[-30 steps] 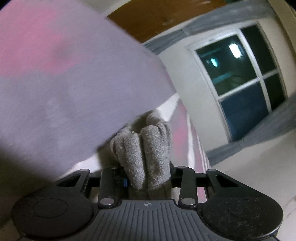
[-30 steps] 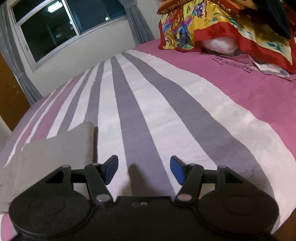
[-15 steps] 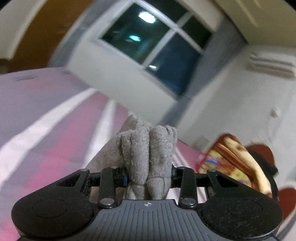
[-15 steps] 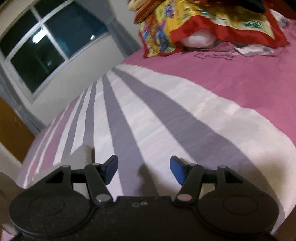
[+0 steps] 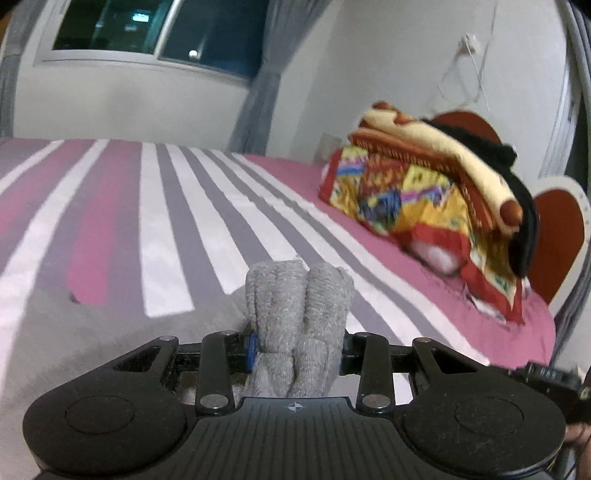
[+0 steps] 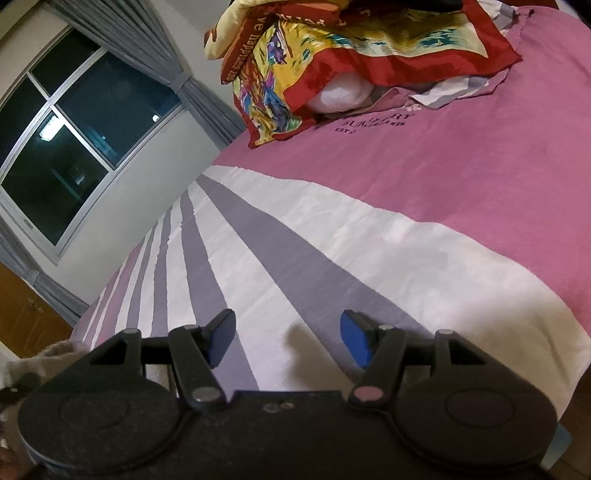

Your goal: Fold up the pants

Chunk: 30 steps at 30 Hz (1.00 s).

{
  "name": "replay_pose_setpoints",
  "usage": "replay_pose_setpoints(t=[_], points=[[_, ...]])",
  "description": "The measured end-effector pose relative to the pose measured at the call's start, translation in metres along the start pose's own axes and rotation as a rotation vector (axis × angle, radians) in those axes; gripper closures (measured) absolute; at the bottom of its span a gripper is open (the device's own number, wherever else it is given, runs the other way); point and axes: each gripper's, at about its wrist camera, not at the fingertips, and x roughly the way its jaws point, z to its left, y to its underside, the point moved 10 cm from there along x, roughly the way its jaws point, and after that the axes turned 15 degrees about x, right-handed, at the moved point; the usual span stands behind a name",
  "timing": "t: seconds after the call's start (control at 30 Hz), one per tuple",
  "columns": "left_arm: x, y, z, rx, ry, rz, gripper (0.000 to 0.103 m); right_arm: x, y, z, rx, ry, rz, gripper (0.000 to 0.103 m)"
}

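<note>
Grey pants clamped in the left gripper above the striped bed, right gripper fingers held apart, nothing between them

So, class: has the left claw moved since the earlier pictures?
Yes. The left claw, shut on the grey pants, has swung: the window, first at its right, now sits upper left, and the bedding pile has come into view.

"BURBERRY – ESTA…" upside down on the pink bedsheet – partial "…ve happines…" on the blanket

bed: striped pink-grey-white | window: dark | curtains: grey
</note>
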Motion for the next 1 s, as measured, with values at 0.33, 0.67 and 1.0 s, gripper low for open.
replay_pose_setpoints(t=[0.33, 0.67, 1.0], points=[[0.056, 0.044, -0.061, 0.140, 0.089, 0.145, 0.036, 0.005, 0.004, 0.002, 0.009, -0.007, 0.015, 0.040], [0.017, 0.021, -0.057, 0.053, -0.015, 0.046, 0.022, 0.001, 0.004, 0.003, -0.015, 0.020, -0.004, 0.039], [-0.165, 0.132, 0.085, -0.162, -0.374, 0.093, 0.023, -0.013, 0.041, 0.053, -0.165, -0.119, 0.116, 0.038]])
